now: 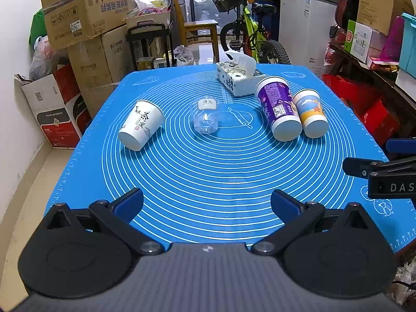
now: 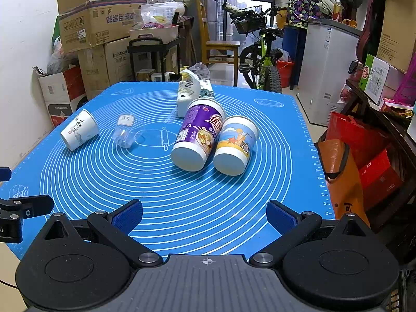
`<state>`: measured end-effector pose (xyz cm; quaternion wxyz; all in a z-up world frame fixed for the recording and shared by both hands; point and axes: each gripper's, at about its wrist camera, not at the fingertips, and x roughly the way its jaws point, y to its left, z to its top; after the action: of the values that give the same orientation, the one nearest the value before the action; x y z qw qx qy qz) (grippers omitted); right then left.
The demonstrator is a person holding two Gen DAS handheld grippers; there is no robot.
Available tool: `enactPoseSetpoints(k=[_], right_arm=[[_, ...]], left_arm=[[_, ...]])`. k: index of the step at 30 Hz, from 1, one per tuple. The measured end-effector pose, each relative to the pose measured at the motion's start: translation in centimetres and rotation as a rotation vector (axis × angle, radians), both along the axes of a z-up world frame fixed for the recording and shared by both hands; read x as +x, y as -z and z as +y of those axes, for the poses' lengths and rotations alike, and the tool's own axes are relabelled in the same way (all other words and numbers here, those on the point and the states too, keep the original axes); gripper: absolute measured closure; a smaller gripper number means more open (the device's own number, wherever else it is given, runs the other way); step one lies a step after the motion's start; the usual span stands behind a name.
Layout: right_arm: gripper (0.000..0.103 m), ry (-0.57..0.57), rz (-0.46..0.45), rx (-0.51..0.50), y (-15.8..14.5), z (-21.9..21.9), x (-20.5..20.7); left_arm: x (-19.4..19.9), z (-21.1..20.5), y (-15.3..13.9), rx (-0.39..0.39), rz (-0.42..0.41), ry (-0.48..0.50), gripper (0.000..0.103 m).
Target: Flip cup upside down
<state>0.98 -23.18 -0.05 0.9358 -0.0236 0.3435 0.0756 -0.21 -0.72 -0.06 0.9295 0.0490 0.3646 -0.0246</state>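
Several cups lie on their sides on the blue mat [image 1: 208, 182], bases toward me. A white cup with black calligraphy [image 1: 141, 127] [image 2: 79, 130] lies at the left. A clear plastic cup [image 1: 205, 117] [image 2: 126, 131] lies mid-mat. A tall purple cup [image 1: 278, 108] [image 2: 197, 137] and a blue-and-yellow cup [image 1: 310, 113] [image 2: 235, 145] lie side by side at the right. My left gripper [image 1: 206, 205] is open and empty above the mat's near edge. My right gripper [image 2: 204, 214] is open and empty, well short of the purple cup.
A white tissue box [image 1: 238, 78] [image 2: 192, 93] stands at the mat's far side, behind the purple cup. Cardboard boxes [image 1: 85, 18] stack at the left, a bicycle [image 1: 249, 31] and a white cabinet [image 1: 306, 31] stand beyond the table. Red and orange bags [image 2: 351, 161] sit at the right.
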Motion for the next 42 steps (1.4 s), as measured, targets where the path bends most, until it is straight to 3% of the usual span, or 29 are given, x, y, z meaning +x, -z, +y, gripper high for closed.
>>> enactPoseSetpoints(k=[42], right_arm=[[0.002,0.002,0.003,-0.001,0.09,-0.04,0.12]], left_arm=[[0.06,-0.53,0.05,0.020,0.002,0.023,0.000]])
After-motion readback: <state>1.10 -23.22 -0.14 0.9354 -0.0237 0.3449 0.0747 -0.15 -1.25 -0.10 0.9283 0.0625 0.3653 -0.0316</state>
